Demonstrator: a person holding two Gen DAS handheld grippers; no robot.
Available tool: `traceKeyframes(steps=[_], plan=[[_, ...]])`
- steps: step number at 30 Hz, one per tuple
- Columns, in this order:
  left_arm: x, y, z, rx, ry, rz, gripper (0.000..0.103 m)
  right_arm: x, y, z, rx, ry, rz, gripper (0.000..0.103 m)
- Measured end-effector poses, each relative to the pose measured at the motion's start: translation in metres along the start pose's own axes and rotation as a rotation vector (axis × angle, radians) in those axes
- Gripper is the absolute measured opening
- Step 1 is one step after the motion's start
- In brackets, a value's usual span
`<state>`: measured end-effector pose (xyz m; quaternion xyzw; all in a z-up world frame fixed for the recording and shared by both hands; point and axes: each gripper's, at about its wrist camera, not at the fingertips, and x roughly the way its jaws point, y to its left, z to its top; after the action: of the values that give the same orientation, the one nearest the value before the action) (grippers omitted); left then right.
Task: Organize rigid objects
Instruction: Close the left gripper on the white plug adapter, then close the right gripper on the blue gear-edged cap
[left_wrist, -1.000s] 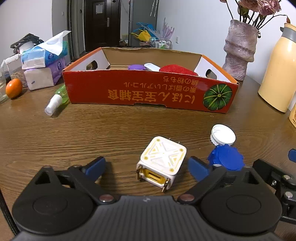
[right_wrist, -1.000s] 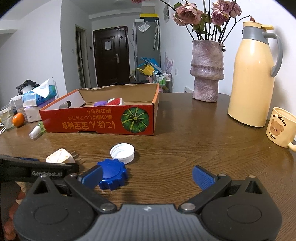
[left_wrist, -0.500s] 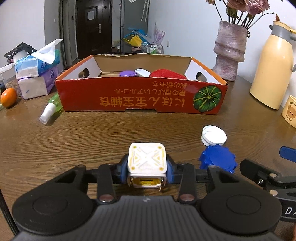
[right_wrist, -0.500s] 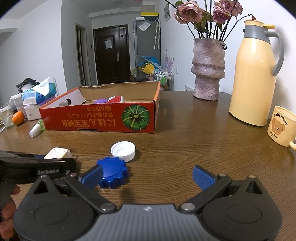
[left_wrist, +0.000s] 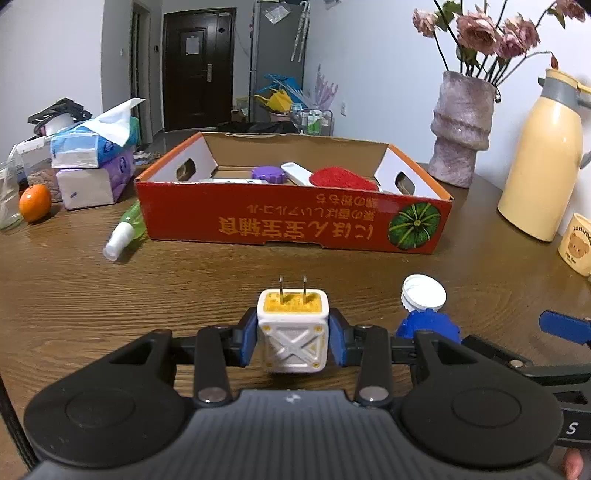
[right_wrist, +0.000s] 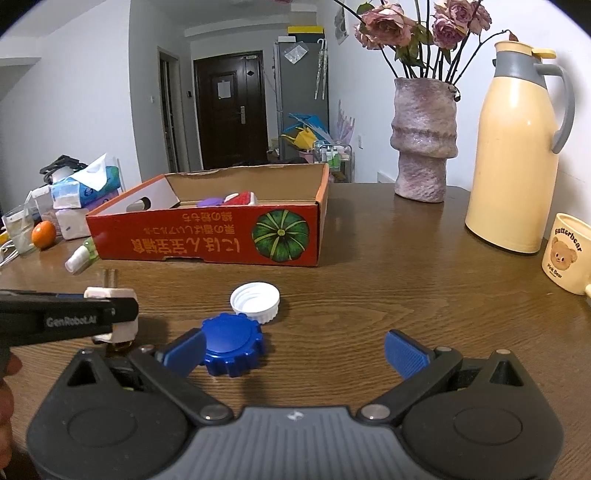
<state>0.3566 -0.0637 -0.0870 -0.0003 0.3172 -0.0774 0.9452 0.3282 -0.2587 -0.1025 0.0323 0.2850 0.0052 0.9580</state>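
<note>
Left gripper (left_wrist: 292, 338) clamps the plug adapter (left_wrist: 292, 328): white cube, raised X face, yellow top, two prongs aimed at the red box (left_wrist: 295, 221), held off the table (left_wrist: 147, 288). Right gripper (right_wrist: 293, 350) jaws spread, empty, near box front.

White walls (right_wrist: 74, 92), dark door (right_wrist: 231, 110) down the hallway, brown wooden table (right_wrist: 388, 295), dim indoor light

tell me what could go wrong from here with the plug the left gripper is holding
1. The left gripper pinches the plug adapter only by its smooth sides, so it might slip.
2. Its prongs point ahead and may catch the red box wall if carried low.
3. The open right gripper sits close, beside the blue cap; they could bump.
</note>
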Motion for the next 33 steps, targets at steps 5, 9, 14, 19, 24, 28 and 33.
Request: traceKeyframes(steps=[5, 9, 14, 19, 24, 28, 33], plan=[[-0.013, 0.007, 0.003, -0.023, -0.032, 0.009, 0.04, 0.0, 0.001, 0.0, -0.001, -0.008, 0.014, 0.103], [-0.021, 0.012, 0.003, -0.035, -0.053, 0.029, 0.04, 0.0, 0.003, -0.001, -0.006, -0.012, 0.03, 0.103], [-0.027, 0.017, 0.003, -0.048, -0.06, 0.042, 0.04, 0.002, 0.008, -0.001, -0.017, -0.014, 0.038, 0.103], [-0.032, 0.022, 0.003, -0.05, -0.064, 0.046, 0.04, 0.006, 0.014, -0.001, -0.021, -0.011, 0.036, 0.103], [-0.034, 0.026, 0.002, -0.051, -0.068, 0.045, 0.04, 0.013, 0.025, -0.001, -0.04, 0.001, 0.036, 0.102], [-0.035, 0.03, 0.001, -0.055, -0.067, 0.05, 0.04, 0.019, 0.034, -0.001, -0.06, 0.021, 0.032, 0.099], [-0.036, 0.034, 0.001, -0.057, -0.068, 0.054, 0.04, 0.03, 0.042, 0.0, -0.074, 0.066, 0.028, 0.087]])
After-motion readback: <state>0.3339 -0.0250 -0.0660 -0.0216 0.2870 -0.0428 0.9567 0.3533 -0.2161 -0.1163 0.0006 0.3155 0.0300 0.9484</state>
